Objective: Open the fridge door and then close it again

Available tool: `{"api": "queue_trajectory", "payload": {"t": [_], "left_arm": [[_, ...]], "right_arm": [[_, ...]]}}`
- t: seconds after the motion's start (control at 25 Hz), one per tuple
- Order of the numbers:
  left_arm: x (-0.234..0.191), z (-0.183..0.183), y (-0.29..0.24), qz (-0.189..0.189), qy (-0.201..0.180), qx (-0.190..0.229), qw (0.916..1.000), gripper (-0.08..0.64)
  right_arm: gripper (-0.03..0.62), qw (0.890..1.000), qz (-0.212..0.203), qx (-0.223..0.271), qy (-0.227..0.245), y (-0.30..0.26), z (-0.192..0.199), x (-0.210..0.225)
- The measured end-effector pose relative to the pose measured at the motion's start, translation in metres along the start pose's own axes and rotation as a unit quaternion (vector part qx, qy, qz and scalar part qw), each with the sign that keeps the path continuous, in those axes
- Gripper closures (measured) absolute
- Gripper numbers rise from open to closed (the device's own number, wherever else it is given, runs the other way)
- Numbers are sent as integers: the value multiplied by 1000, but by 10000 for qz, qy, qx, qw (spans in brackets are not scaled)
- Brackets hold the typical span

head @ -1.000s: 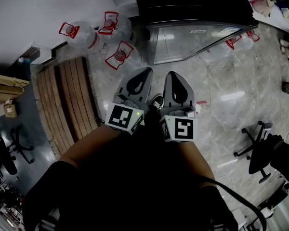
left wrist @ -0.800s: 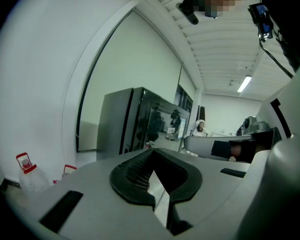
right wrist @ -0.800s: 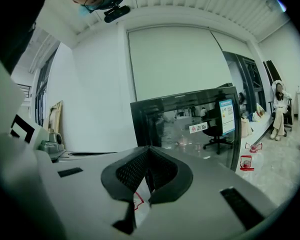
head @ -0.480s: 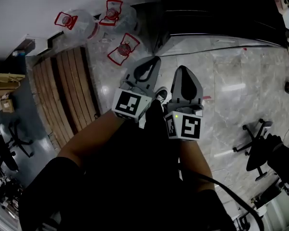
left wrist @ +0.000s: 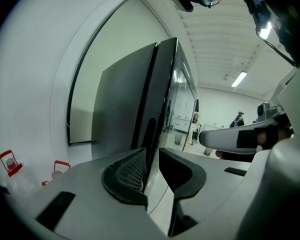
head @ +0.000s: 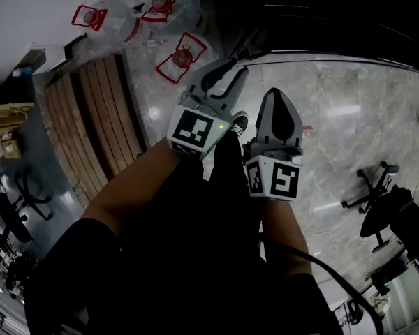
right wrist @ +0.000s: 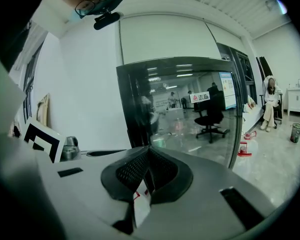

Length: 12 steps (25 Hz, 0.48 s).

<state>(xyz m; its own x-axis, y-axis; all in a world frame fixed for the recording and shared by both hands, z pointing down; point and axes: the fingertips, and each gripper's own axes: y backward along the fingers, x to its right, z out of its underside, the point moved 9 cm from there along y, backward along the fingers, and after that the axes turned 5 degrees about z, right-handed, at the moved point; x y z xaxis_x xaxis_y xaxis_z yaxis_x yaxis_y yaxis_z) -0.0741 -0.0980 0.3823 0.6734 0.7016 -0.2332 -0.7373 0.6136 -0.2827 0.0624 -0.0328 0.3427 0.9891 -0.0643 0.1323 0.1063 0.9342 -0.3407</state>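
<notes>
The black fridge stands tall just ahead, its glass door shut and mirroring the room. A dark vertical handle recess runs down the door's edge. My left gripper is open, and its jaws line up with that recess a short way in front of it, touching nothing. My right gripper is shut and empty, held beside the left one and facing the glass door. In the head view the fridge is only a dark mass at the top.
Large water bottles with red caps lie on the floor left of the fridge. A wooden slatted pallet lies further left. An office chair is at the right. A seated person is far right.
Both grippers have moved forward toward the fridge, which now fills the top of the head view. The left gripper's jaws have spread apart; the right stays shut.
</notes>
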Motion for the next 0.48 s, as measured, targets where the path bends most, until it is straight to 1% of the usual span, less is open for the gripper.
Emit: {"api": "queue_trajectory", "payload": {"t": [0.12, 0.24, 0.48], "left_arm": [[0, 0, -4, 81, -76, 87, 9999, 486], [2, 1, -9, 223, -302, 122, 9992, 486], [-1, 3, -17, 349, -675, 161, 9970, 486]], "right_arm": [[577, 10000, 67, 5, -51, 1, 4, 2], [577, 9999, 116, 13, -91, 0, 6, 5], [577, 9997, 192, -63, -136, -3, 12, 10]]}}
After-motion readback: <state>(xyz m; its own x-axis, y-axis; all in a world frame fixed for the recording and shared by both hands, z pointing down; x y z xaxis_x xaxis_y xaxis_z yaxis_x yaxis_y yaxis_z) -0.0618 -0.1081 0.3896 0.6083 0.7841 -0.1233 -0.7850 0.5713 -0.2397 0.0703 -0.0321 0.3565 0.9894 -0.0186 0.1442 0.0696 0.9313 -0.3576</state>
